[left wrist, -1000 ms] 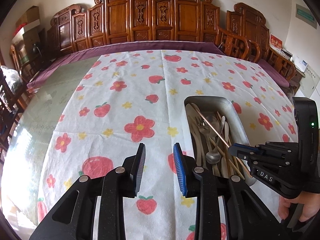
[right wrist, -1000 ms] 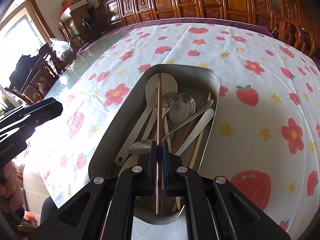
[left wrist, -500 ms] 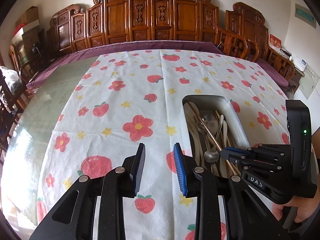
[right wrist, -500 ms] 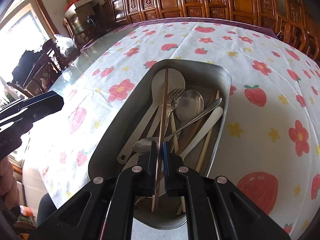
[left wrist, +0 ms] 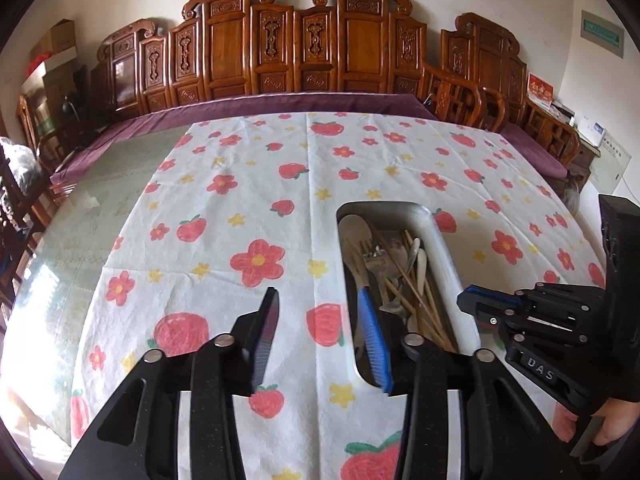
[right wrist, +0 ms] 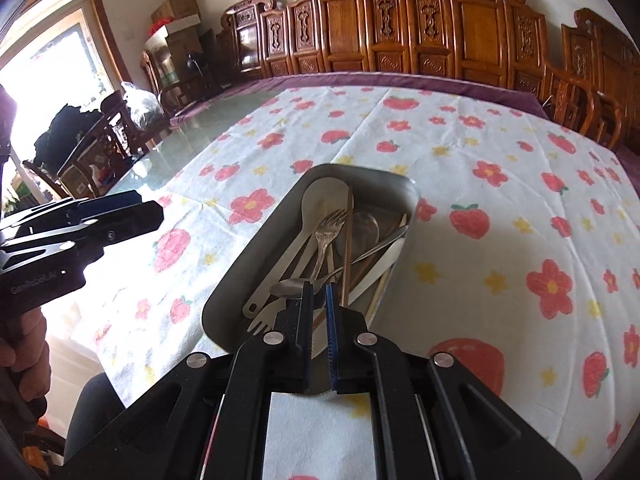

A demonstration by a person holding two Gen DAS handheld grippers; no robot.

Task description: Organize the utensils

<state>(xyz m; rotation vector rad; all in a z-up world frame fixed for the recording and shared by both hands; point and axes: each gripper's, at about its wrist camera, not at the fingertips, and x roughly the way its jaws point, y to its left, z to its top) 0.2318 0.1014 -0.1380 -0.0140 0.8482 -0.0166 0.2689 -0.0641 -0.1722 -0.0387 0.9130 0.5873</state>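
Observation:
A metal tray on the flowered cloth holds several utensils: a white spoon, a fork, steel spoons, wooden chopsticks and a copper-coloured chopstick. My right gripper hangs just above the tray's near end. It is shut, with only a thin gap and nothing between its pads. The copper chopstick lies just right of its right finger. My left gripper hovers over the cloth left of the tray. Its jaws are opening and nothing is between them. In the left wrist view the right gripper shows at the right.
The white cloth with red flowers and fruit covers most of a glass-topped table. Carved wooden chairs line the far side. A person's hand holds the right gripper's handle. In the right wrist view the left gripper is at the left.
The left jaws have spread wider. The right gripper has risen and drawn back from the tray. The copper chopstick that was between its pads now lies in the tray beside them.

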